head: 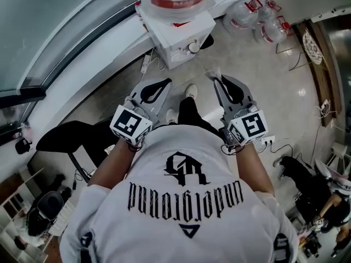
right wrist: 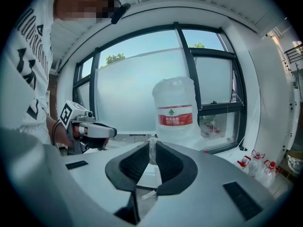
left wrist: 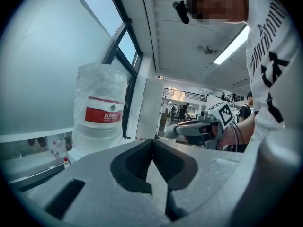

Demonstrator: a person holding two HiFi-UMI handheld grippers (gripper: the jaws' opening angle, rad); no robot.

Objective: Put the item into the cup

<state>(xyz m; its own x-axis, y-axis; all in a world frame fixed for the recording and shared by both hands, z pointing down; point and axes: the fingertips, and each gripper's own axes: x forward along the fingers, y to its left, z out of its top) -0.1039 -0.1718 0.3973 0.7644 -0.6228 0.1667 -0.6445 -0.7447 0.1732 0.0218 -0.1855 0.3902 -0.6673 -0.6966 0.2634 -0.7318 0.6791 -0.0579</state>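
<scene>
Person standing before a water dispenser [head: 178, 37] that carries a large water bottle [right wrist: 175, 112]. The left tongs [left wrist: 152, 142] are pressed together with nothing between them. The right tongs [right wrist: 152, 144] pinch a small translucent item [right wrist: 151, 152], which sticks out just past their tip, above the floor [head: 274, 81]. Both tongs are held side by side, apart, pointing toward the dispenser

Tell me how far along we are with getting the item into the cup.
Nothing looks finished: no cup shows in any view. In hand: the right gripper pinches a thin clear item in its jaws. The left gripper is shut and empty. Left: find the cup and drop the item in. Only a water bottle stands ahead.
</scene>
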